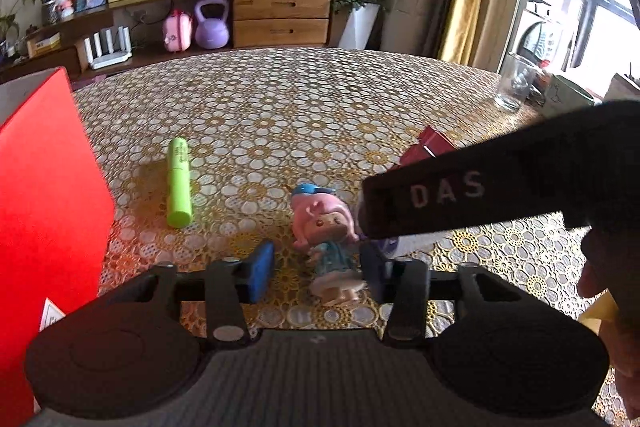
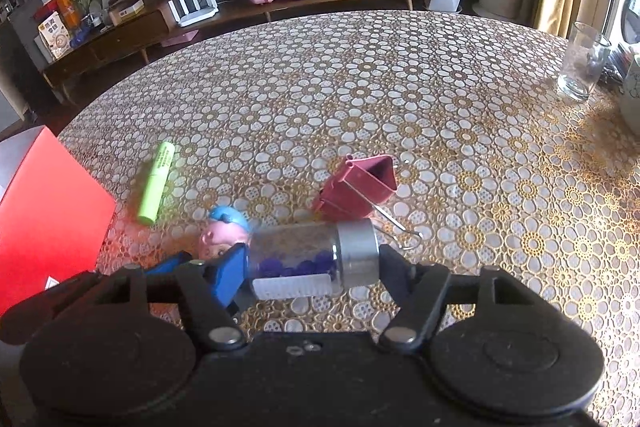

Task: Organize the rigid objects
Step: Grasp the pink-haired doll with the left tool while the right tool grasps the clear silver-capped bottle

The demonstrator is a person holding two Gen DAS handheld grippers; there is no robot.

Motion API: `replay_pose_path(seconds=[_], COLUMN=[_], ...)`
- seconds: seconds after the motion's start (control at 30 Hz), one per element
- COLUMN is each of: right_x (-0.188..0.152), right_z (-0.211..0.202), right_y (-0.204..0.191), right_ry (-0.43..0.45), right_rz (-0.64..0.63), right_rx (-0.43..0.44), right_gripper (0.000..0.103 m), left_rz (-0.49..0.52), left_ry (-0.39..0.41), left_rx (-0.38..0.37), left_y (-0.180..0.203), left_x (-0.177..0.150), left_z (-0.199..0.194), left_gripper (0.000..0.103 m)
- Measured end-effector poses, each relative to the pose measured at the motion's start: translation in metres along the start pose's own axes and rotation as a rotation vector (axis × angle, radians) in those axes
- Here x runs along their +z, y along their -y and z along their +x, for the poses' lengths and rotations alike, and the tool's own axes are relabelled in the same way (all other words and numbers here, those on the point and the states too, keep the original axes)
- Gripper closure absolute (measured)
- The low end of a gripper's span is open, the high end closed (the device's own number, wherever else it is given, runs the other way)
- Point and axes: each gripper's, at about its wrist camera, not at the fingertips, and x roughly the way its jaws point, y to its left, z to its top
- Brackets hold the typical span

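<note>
Lying on the flowered tablecloth [image 2: 400,87]: pink doll [image 1: 324,227] in a blue hat, flat on its back; just beside it, a clear jar [image 2: 316,259] on its side, silver-capped; farther off, green tube [image 2: 156,183] and red binder clip [image 2: 356,191].

Wide open tablecloth [image 2: 360,87] across the middle and far side, free for passing. Blocked on the left by a tall red box [image 1: 44,211] at the table's edge. Crowded near the front: green tube [image 2: 155,183] lying beside the box, doll [image 1: 326,227], small jar [image 2: 316,259] and red binder clip [image 2: 356,189] close together. Far right taken by a drinking glass [image 2: 582,63].
</note>
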Motion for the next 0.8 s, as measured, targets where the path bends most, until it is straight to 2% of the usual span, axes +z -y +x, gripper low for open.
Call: replay_pose_path(seconds=[0.07, 0.37, 0.8], right_x=[0.0, -0.002, -0.028], right_z=[0.0, -0.009, -0.065], right_y=[0.0, 0.003, 0.015], right_ry=[0.002, 0.014, 0.027], right_rz=[-0.001, 0.036, 0.052], right_rx=[0.0, 0.021, 0.073], right_gripper=[0.034, 0.034, 0.034], left_rz=[0.011, 0.035, 0.025], left_ry=[-0.002, -0.012, -0.02], left_rx=[-0.004, 0.006, 0.002], left_y=[0.003, 0.004, 0.001], left_x=[0.001, 0.002, -0.005], left_z=[0.0, -0.005, -0.043], left_gripper=[0.067, 0.068, 0.068])
